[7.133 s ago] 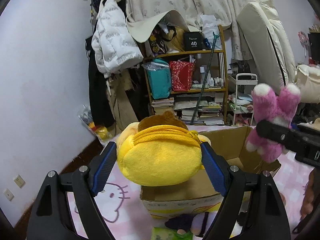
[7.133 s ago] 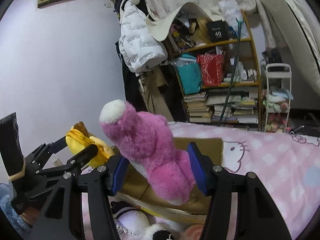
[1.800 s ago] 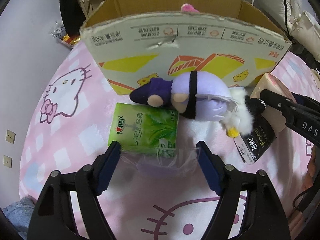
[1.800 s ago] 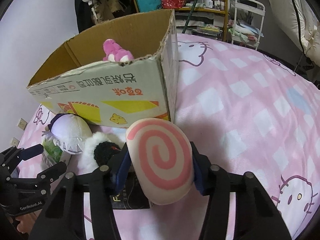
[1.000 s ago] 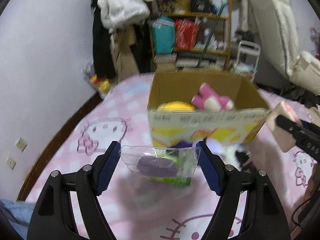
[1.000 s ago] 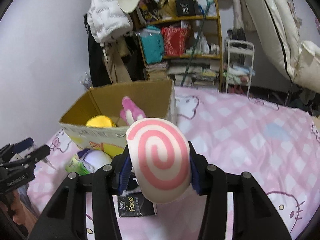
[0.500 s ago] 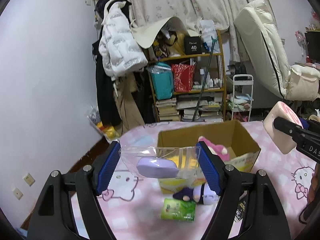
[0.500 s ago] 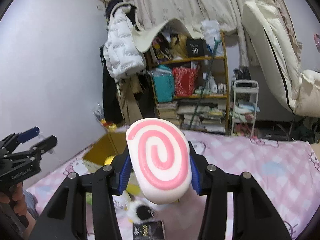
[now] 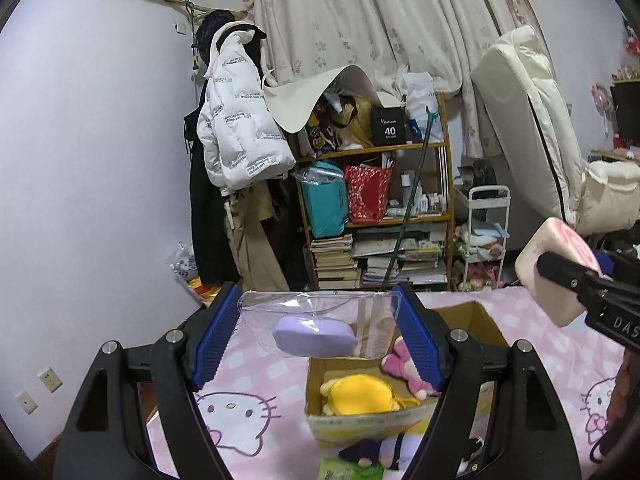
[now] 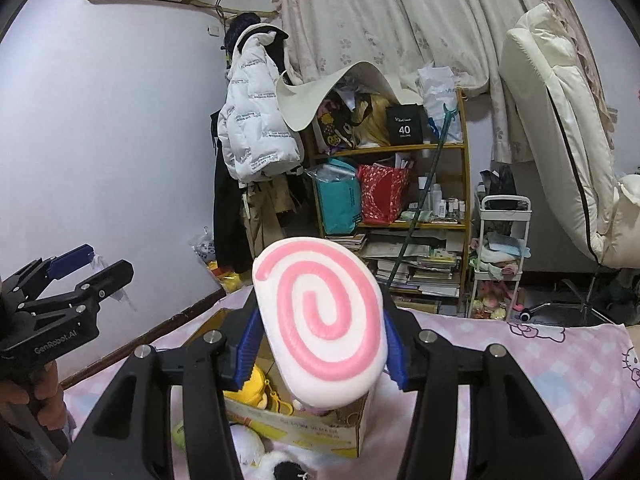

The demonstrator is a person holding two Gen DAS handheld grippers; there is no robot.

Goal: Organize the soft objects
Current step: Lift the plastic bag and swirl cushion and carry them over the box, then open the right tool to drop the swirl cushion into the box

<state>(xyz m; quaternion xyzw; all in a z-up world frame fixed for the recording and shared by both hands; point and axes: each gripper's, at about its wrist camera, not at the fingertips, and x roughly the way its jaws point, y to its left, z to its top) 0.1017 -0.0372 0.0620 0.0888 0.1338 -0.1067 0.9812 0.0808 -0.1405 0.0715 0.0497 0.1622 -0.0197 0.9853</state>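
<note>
While the left hand-held gripper (image 9: 318,334) hung above the pink bedspread (image 9: 256,376), its blue pads were clamped on a clear plastic packet (image 9: 320,322) with a lilac soft piece inside, held level in the air over the near left corner of the cardboard box (image 9: 400,420). Inside that open box lay a yellow plush (image 9: 360,394) and, beside it to the right, a pink plush (image 9: 404,366). In front of the box, on the bedspread, rested a purple plush (image 9: 376,448) and a green tissue pack (image 9: 348,470).

The right hand-held gripper (image 10: 320,332) carried a white cushion with a pink spiral (image 10: 322,322) between its pads, its jaws easing apart though the cushion was between them and in contact with both. It hung above the box's front edge. Behind the bed stood a crowded bookshelf (image 9: 384,216) and a white puffer jacket (image 9: 236,128) on the wall.
</note>
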